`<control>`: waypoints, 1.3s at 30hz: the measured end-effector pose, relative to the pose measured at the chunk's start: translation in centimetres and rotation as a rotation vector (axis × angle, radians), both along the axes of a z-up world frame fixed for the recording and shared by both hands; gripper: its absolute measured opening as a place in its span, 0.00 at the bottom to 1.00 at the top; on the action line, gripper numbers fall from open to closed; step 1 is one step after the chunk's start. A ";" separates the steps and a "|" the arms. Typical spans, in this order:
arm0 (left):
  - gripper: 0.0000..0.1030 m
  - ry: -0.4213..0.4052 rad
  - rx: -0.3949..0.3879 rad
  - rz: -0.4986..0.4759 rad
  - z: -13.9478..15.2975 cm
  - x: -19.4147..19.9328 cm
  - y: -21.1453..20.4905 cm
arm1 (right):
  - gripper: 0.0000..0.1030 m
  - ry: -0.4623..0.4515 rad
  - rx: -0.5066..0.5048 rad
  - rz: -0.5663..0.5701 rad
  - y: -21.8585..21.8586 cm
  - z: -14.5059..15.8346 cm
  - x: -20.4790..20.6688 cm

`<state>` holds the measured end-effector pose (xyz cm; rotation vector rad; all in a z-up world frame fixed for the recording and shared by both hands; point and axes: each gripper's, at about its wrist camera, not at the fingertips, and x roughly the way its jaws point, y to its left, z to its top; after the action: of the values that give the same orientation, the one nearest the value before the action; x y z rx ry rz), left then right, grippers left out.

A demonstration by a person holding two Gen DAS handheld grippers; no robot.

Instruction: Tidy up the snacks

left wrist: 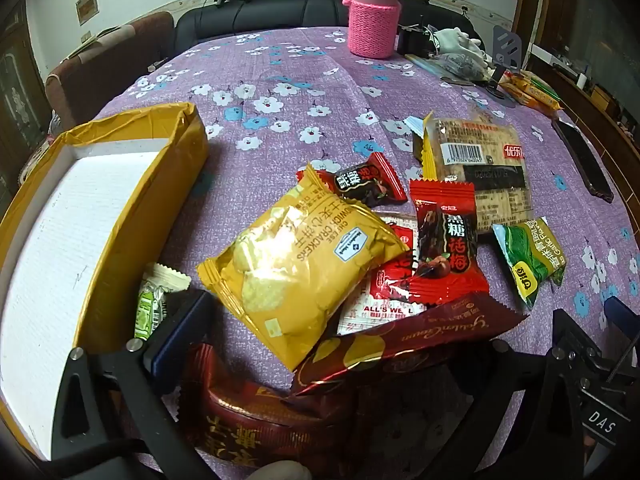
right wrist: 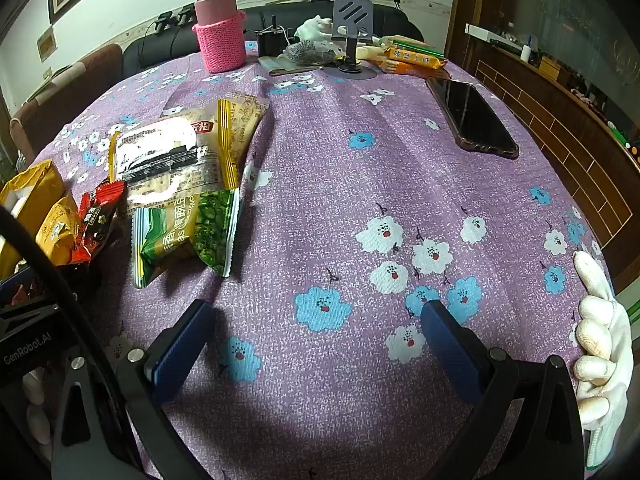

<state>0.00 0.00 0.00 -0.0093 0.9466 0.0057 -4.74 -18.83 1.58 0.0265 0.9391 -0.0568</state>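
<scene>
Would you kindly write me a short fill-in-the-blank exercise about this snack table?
1. The box lined in white holds ____ snacks.
2. The flask wears a knitted sleeve coloured ____.
3. The phone lies with its screen facing ____.
4. Both the left gripper and right gripper have their jaws ____.

Missing words: no; pink; up; open
</scene>
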 end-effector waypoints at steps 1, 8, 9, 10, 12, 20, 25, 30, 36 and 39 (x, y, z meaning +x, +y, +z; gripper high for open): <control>1.00 0.001 0.000 0.000 0.0 0.0 0.0 | 1.00 0.000 0.000 0.000 0.0 0.0 0.0; 1.00 0.001 0.000 0.000 0.0 0.0 0.0 | 1.00 0.001 0.000 0.000 0.0 0.0 0.0; 1.00 0.000 -0.001 0.000 0.0 0.0 0.0 | 1.00 0.001 0.000 0.000 0.0 0.0 0.0; 1.00 0.000 0.000 0.000 0.0 0.0 0.0 | 1.00 0.001 0.000 0.000 0.0 0.0 0.0; 1.00 0.000 -0.001 0.000 0.0 0.0 0.0 | 1.00 0.001 0.000 0.000 0.0 0.0 0.0; 1.00 0.000 -0.001 0.000 0.0 0.0 0.0 | 1.00 0.001 0.000 0.000 0.0 0.0 0.0; 1.00 0.000 0.000 0.001 0.0 0.0 0.0 | 1.00 0.001 0.000 0.000 0.0 0.0 0.0; 1.00 0.000 0.000 0.003 0.0 0.0 -0.1 | 1.00 0.001 0.000 0.000 0.0 0.0 0.0; 1.00 0.015 0.000 0.022 0.0 0.3 0.1 | 1.00 0.001 0.000 0.000 0.0 0.0 0.0; 1.00 0.044 0.000 0.003 0.2 0.1 0.0 | 1.00 0.001 0.000 0.000 0.0 0.0 0.0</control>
<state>0.09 0.01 0.15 -0.0103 0.9906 0.0090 -4.74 -18.82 1.59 0.0265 0.9400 -0.0569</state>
